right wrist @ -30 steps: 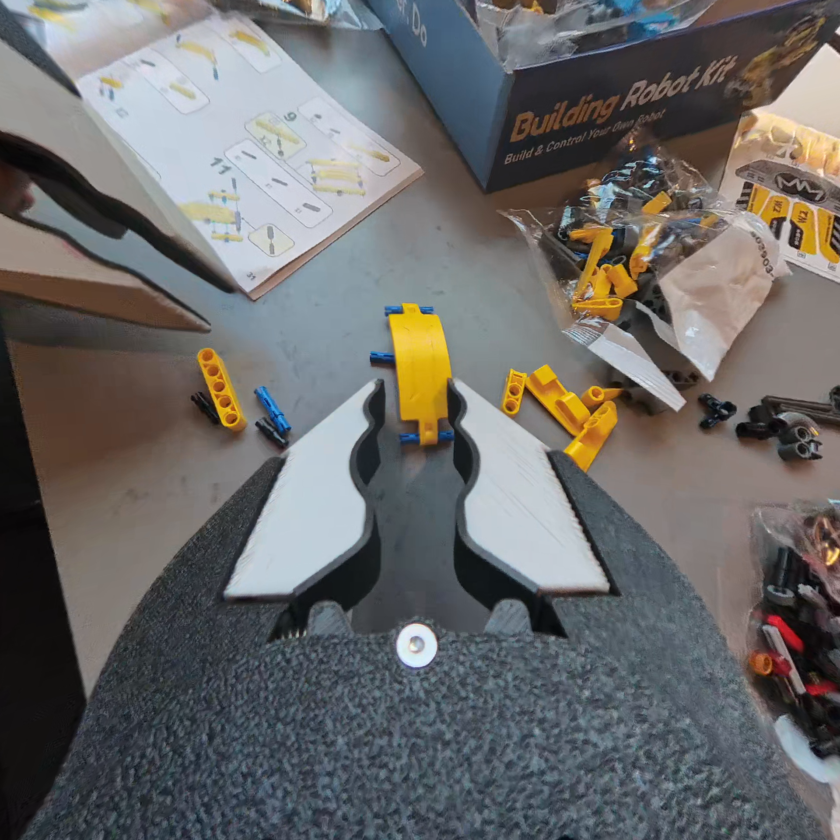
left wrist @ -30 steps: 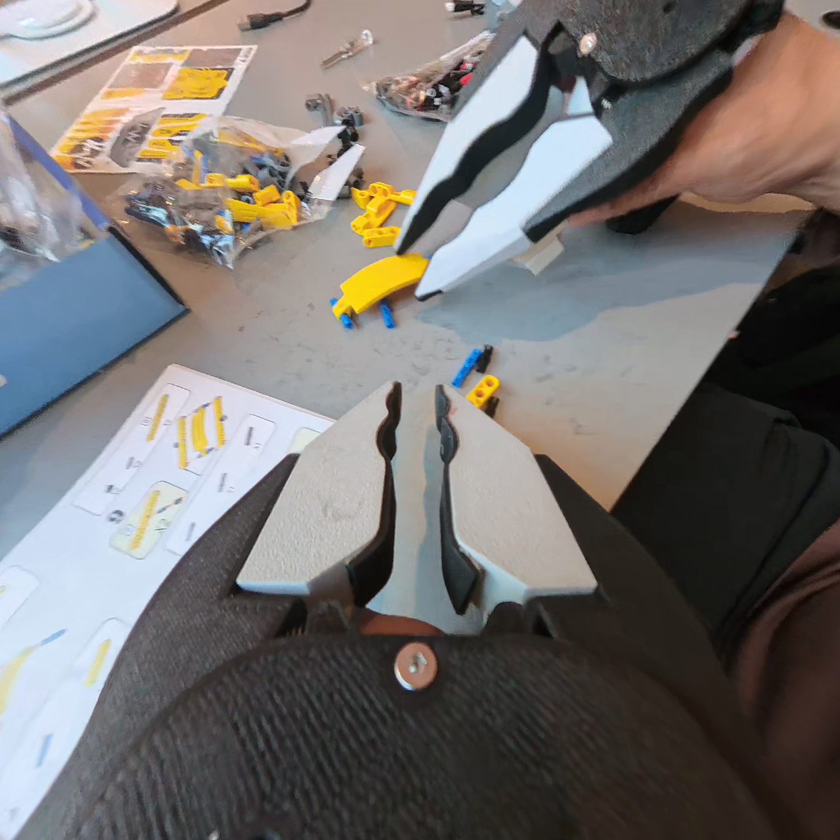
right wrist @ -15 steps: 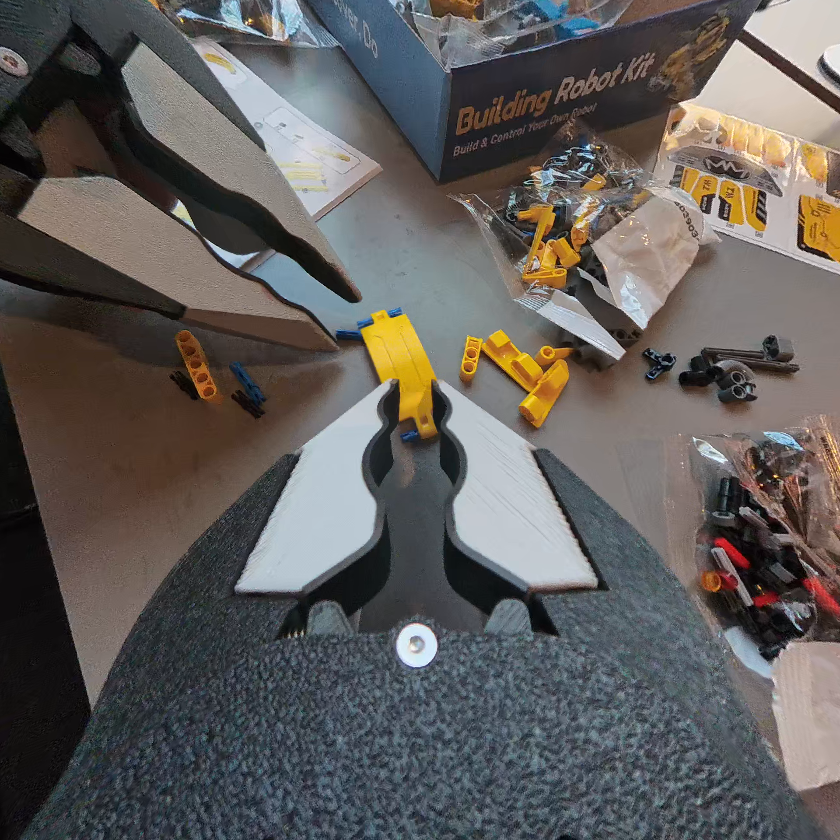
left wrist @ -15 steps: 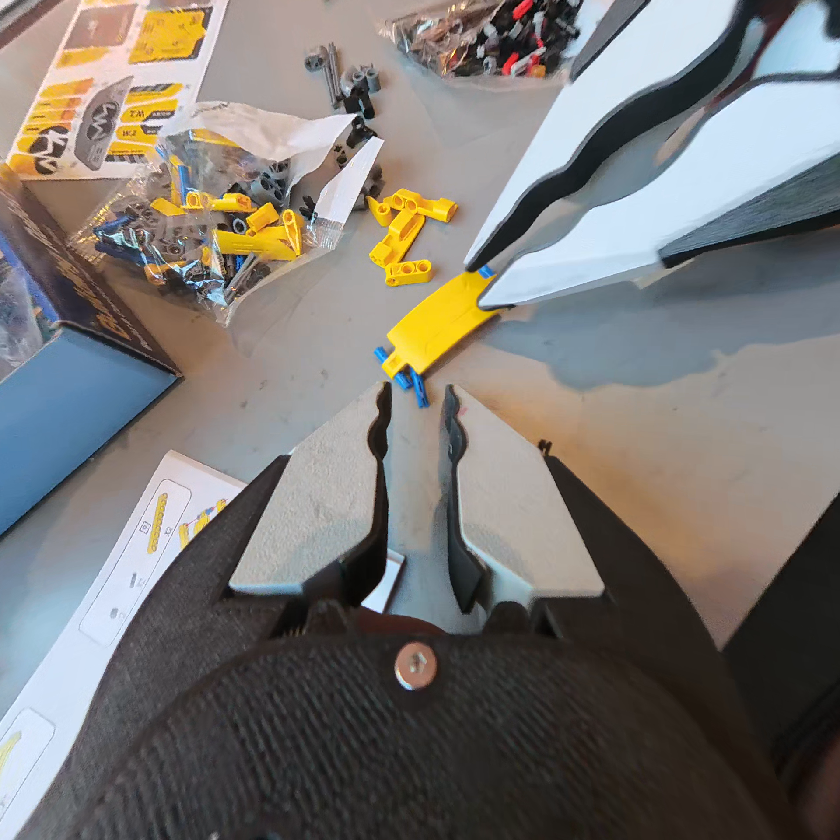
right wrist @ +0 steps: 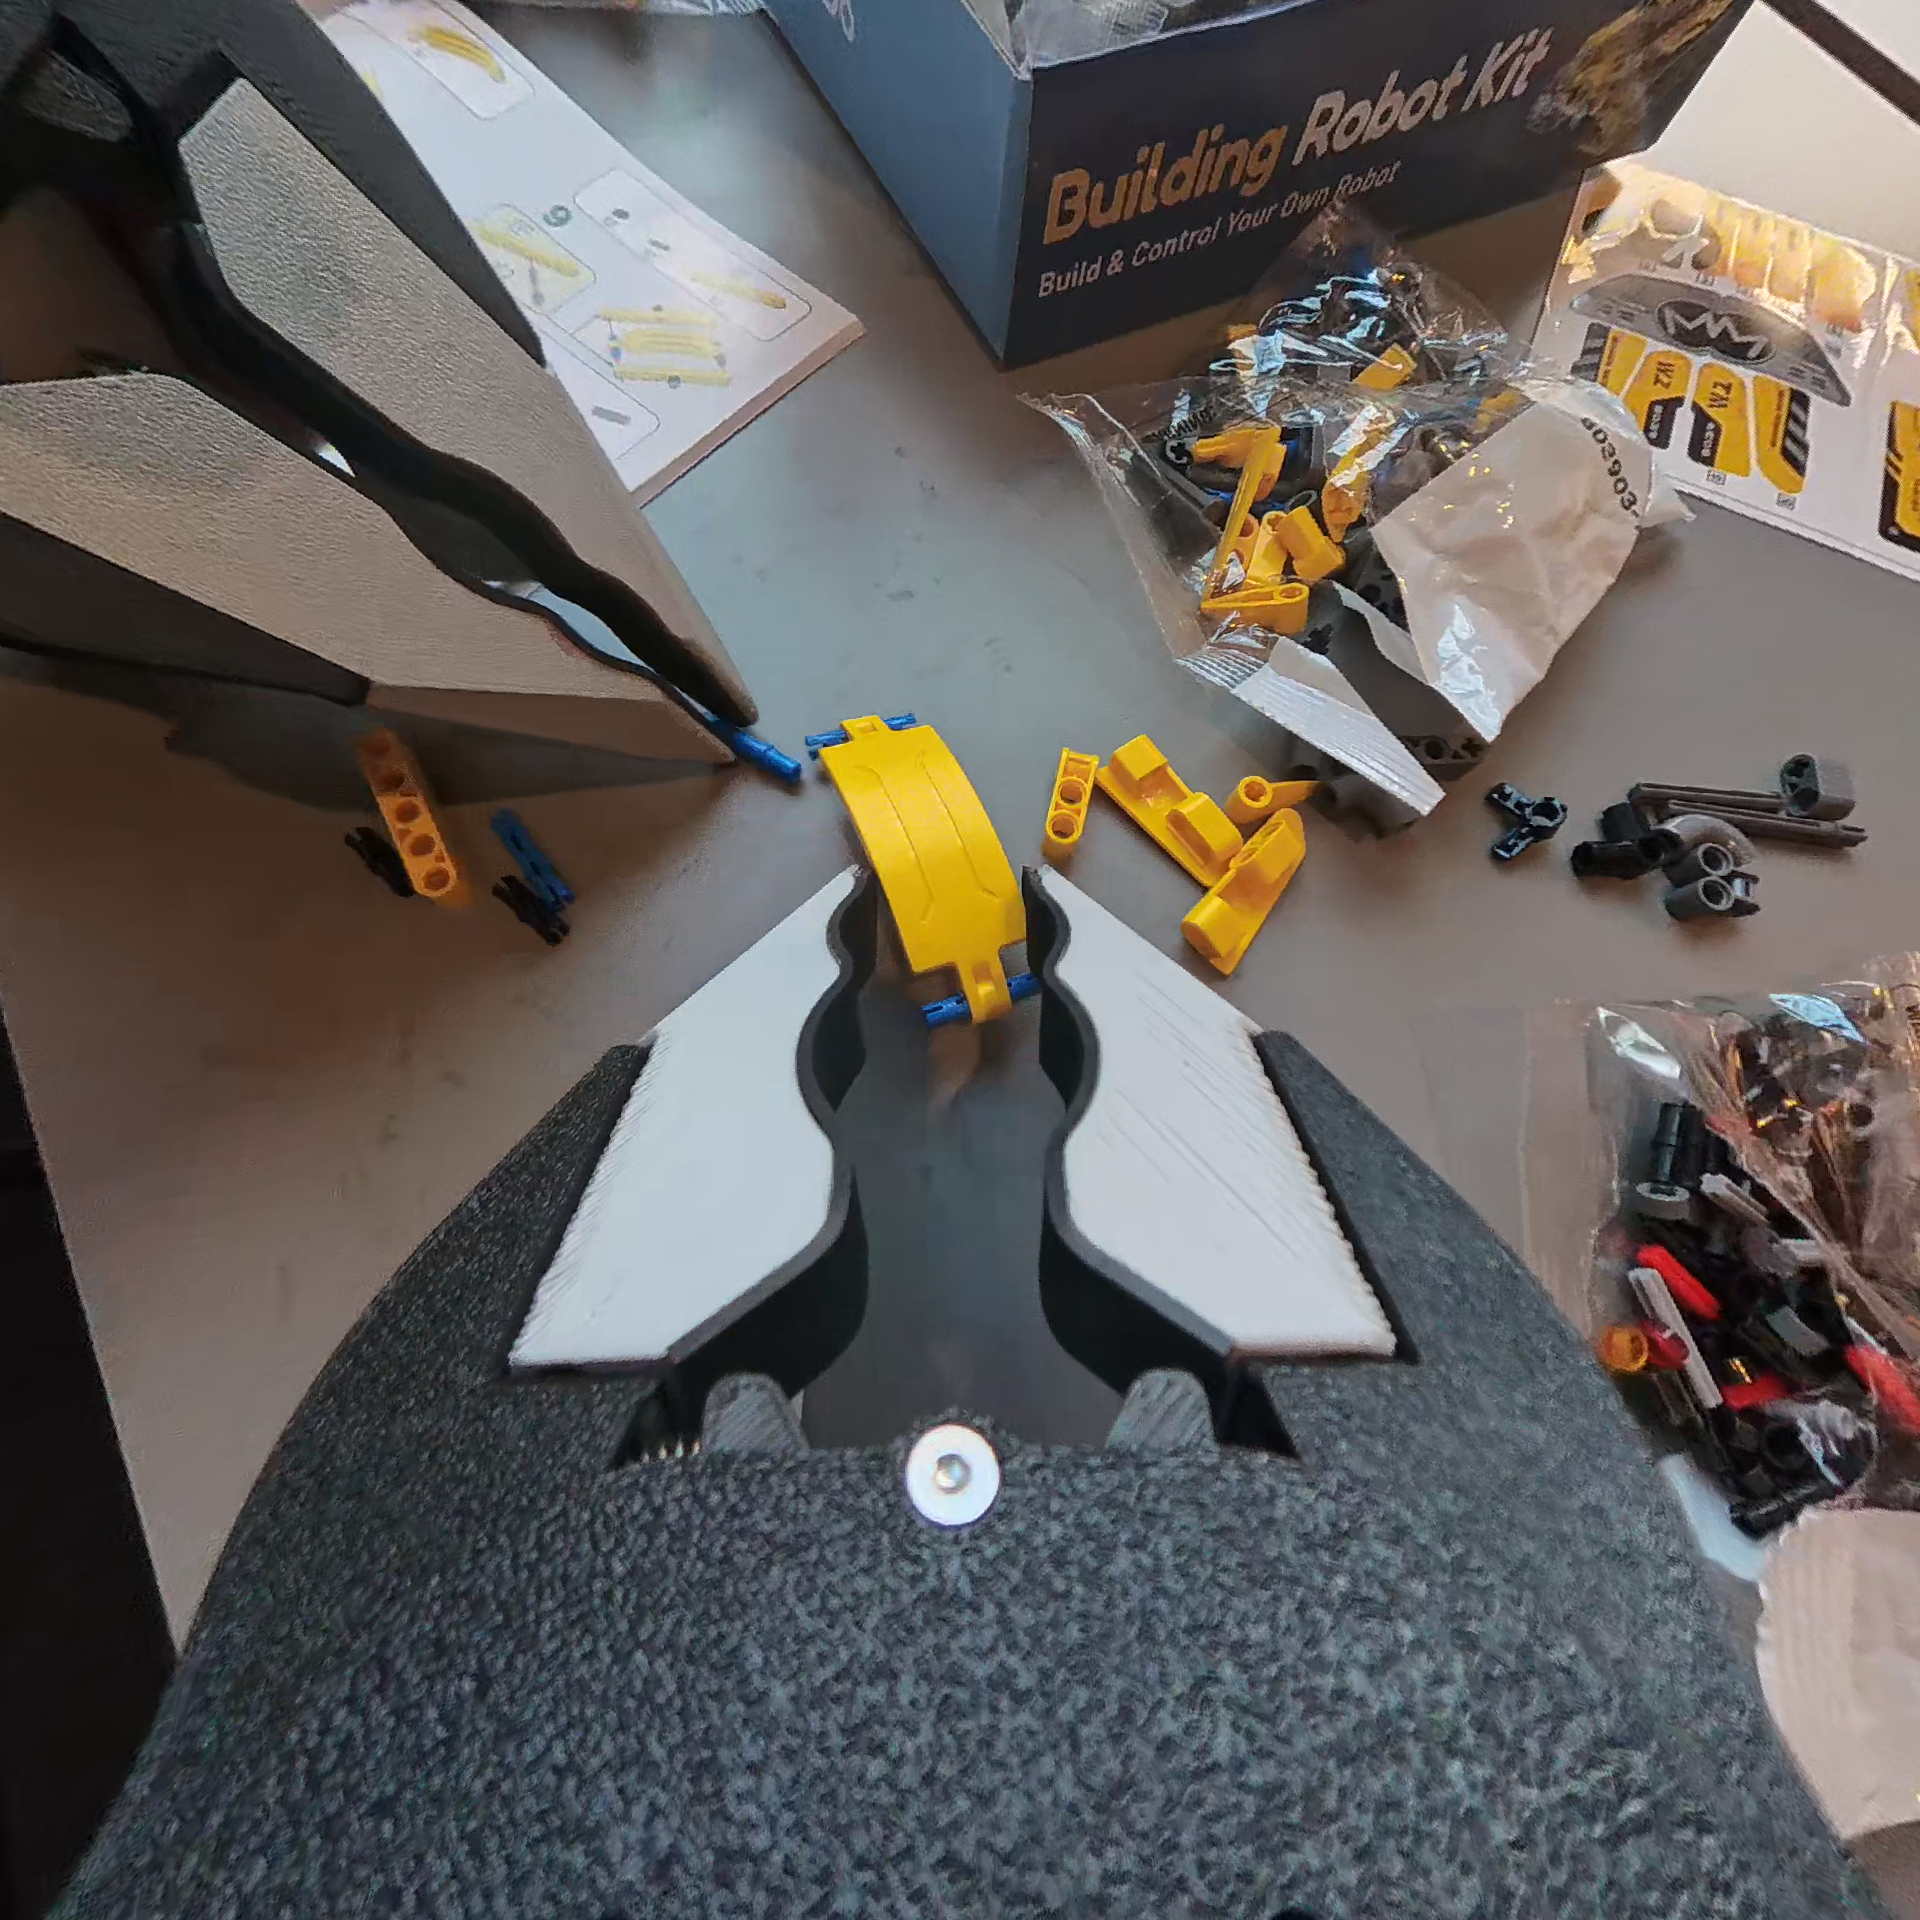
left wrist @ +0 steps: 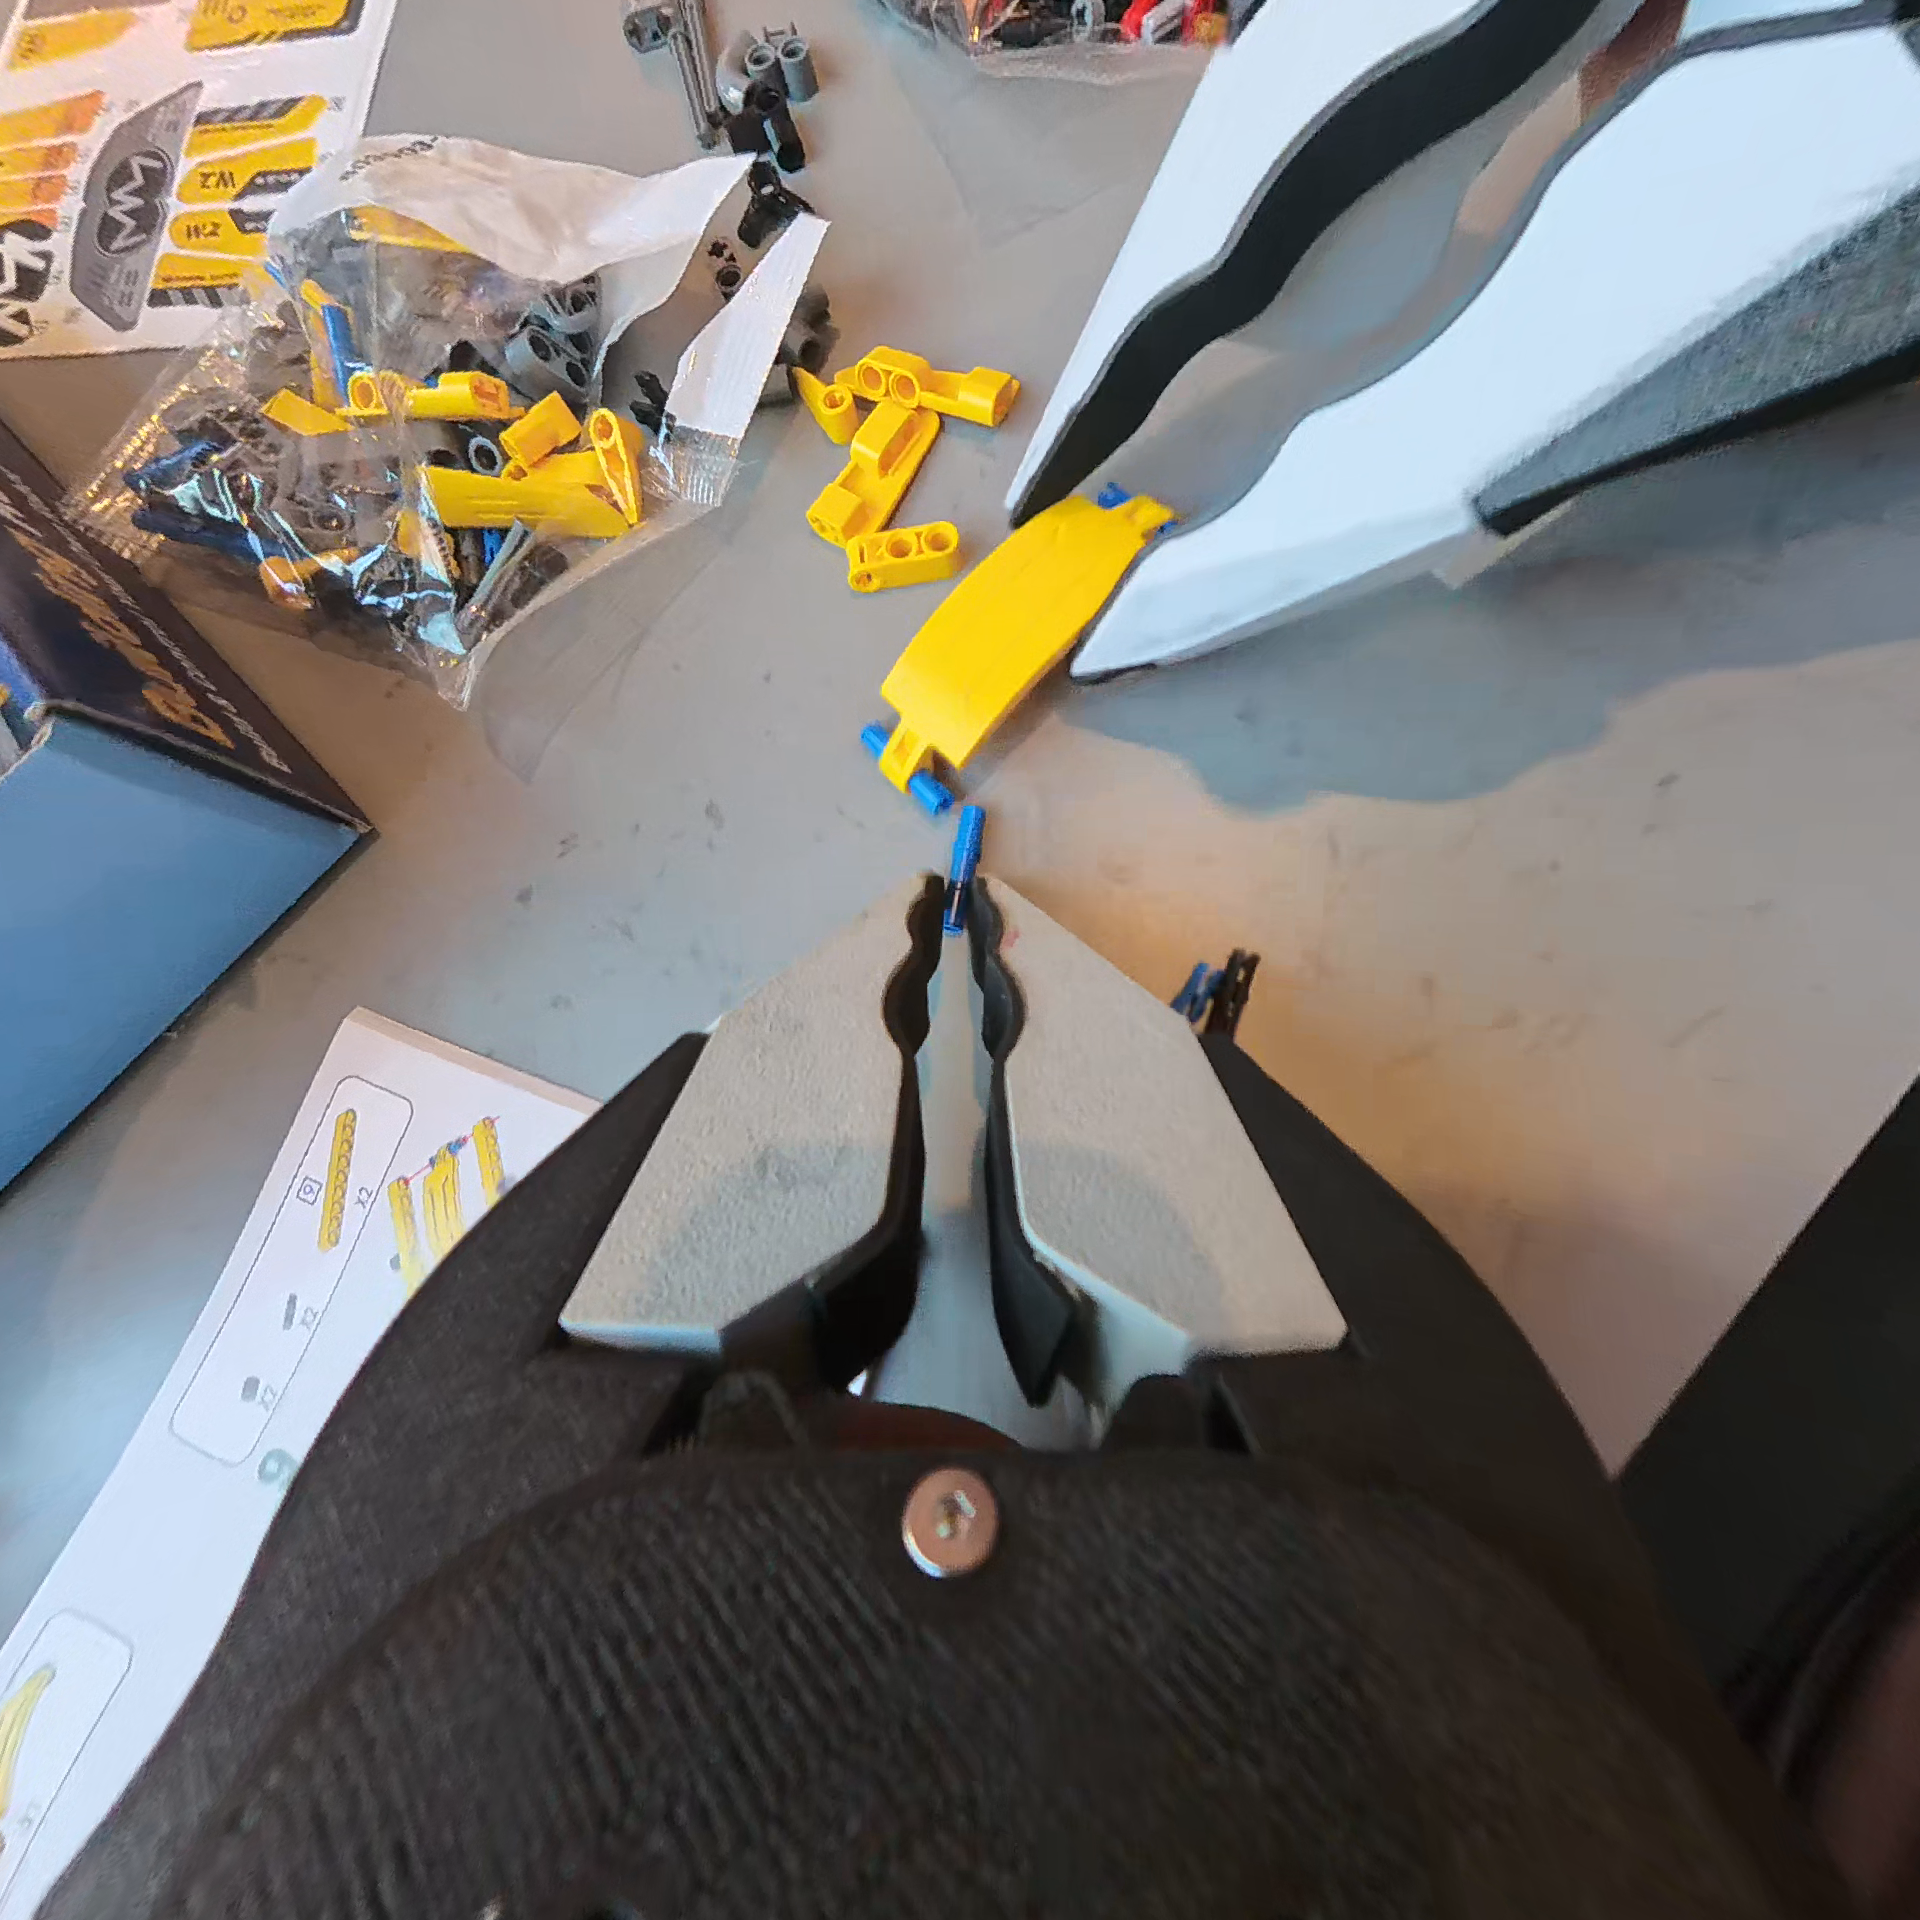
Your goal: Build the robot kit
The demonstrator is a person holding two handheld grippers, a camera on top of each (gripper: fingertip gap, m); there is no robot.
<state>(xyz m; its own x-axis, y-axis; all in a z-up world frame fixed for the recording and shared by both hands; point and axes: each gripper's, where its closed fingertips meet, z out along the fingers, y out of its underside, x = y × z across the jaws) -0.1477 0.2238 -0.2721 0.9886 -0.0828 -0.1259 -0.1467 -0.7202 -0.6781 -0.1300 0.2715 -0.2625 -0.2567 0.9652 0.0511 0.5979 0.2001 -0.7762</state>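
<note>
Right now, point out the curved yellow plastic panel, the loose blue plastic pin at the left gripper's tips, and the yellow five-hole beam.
curved yellow plastic panel (right wrist: 925, 842), right wrist view, middle of its ridged top face.
loose blue plastic pin (left wrist: 964, 847), left wrist view, its free end ahead of the fingertips.
yellow five-hole beam (right wrist: 408, 816), right wrist view, its middle hole.

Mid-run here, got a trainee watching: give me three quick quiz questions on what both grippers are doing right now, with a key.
1. True or false: the left gripper is shut on a blue pin.
2. Which part sits between the right gripper's fingers? A) the curved yellow panel B) the yellow holed beam C) the clear bag of parts
3. Fill in: the blue box lies on the ____ table.

Key
1. True: its fingertips pinch one end, and the pin points at the panel's near end.
2. A: the open fingers flank the panel's end with the blue pins.
3. Grey.
</note>
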